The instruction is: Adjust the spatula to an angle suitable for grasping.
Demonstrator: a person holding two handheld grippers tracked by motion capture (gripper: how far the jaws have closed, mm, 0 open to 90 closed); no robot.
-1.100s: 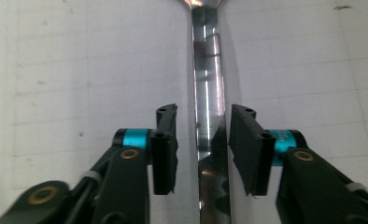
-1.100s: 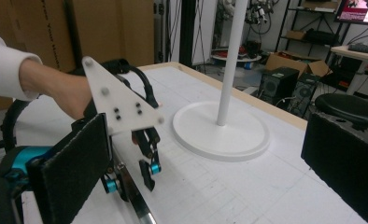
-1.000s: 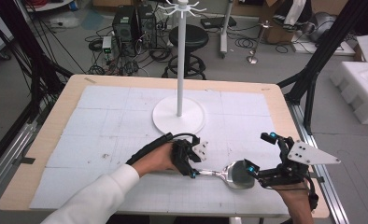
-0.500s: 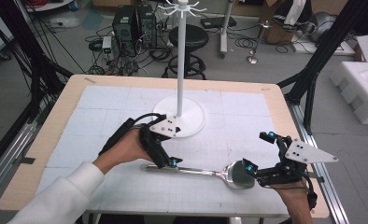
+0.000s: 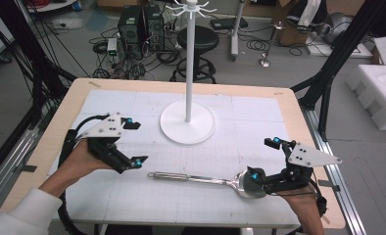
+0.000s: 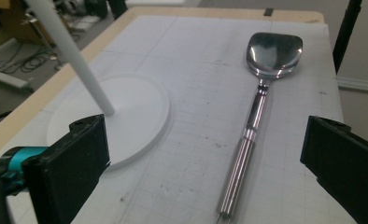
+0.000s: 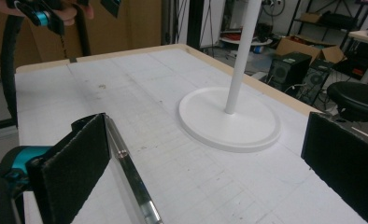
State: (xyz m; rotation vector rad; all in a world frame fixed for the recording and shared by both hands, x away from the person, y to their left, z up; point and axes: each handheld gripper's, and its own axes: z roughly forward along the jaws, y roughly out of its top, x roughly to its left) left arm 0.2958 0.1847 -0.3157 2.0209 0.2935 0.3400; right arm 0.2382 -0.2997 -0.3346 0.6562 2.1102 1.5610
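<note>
A long steel spoon (image 5: 201,178) lies flat on the white mat near the front edge, its bowl to the right. My left gripper (image 5: 134,143) hovers open just left of the handle's end, apart from it. In the left gripper view the spoon (image 6: 247,130) runs away between the wide-apart jaws of the left gripper (image 6: 205,144). My right gripper (image 5: 263,159) is open at the spoon's bowl, with one jaw over it. In the right gripper view the handle (image 7: 130,182) passes beside the left jaw of the right gripper (image 7: 205,149).
A white stand with a round base (image 5: 187,125) and a tall pole (image 5: 190,63) rises at the middle back of the table (image 5: 299,117). The base (image 6: 126,112) shows in the left gripper view and the base (image 7: 229,123) in the right gripper view. Floor clutter lies beyond the table.
My left gripper has drawn away to the left from the spoon's handle and now stands clear of it. The spoon and the right gripper have stayed where they were.
</note>
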